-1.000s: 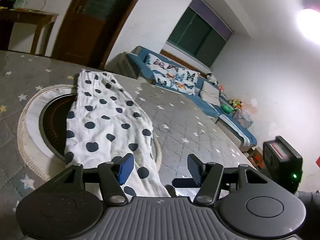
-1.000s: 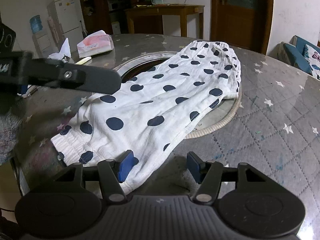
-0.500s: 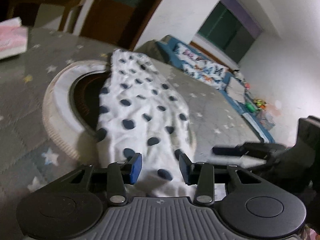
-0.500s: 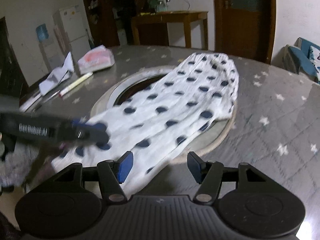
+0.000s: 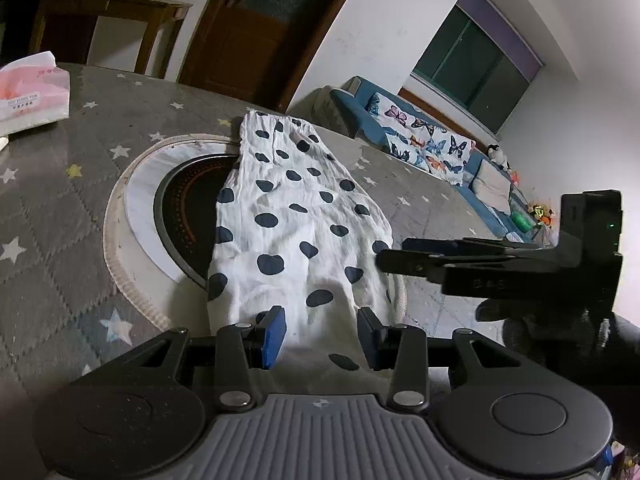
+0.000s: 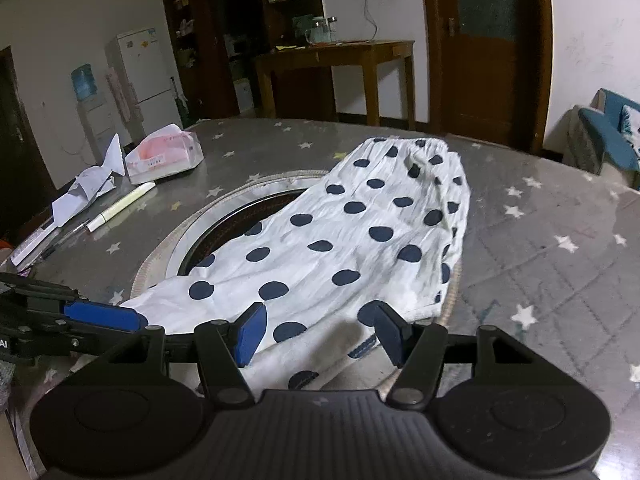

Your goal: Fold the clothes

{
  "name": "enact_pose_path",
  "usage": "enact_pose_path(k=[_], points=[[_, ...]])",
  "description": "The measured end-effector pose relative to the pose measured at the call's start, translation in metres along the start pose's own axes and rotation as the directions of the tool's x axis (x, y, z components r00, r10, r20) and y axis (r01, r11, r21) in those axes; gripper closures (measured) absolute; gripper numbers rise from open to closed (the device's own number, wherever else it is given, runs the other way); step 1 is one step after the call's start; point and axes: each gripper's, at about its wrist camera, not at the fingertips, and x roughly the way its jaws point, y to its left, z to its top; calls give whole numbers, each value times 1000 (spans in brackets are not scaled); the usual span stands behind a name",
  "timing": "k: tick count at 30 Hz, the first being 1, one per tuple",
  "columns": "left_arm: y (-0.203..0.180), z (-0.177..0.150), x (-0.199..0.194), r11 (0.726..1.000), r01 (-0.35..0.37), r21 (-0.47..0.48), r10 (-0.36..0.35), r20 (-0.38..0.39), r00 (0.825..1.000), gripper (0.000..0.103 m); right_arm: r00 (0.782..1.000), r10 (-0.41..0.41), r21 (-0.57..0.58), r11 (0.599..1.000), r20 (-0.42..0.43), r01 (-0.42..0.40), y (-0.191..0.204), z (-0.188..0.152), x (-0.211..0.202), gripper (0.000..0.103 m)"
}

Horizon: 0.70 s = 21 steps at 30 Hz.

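Cloth hem at the bottom of both frames is cut off behind the gripper bodies. The polka-dot garment lies across the round recess at centre frame, hiding its right side. Left gripper has just narrowed yet stands apart, as does the right gripper; neither visibly pinches fabric.

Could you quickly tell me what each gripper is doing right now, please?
Left gripper: jaws have just been closing over the near hem of the polka-dot garment; grip cannot be told.
Right gripper: open above the same hem, holding nothing.

Pink tissue pack, crumpled paper, pens on star-patterned tablecloth.
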Motion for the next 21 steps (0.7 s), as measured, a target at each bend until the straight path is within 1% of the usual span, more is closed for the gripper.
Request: enact_pose_path(k=[7,10,16,19,21], points=[[1,6,-1,1000,-3,0,3,7,1000,61,1000,2,-12,1000,4,-2,-3,8,15,42],[-3,4,-6,1000,-13,9,13,26,1000,61,1000,-4,-13,1000,19,5,-2,9,14,42],[-5,-10,-27,999,-45,7,44,77,996,59,999,-8,-2,1000,48,8,3,7,11,42],[-7,-10,-30,999,-38,0,38,88,995,59,998,-14,-4,1000,64,15,9,3,7,42],[-13,-7,-29,999,-27,20,25,94,995,59,997,-19,-4,1000,76,19,12,0,3,42]])
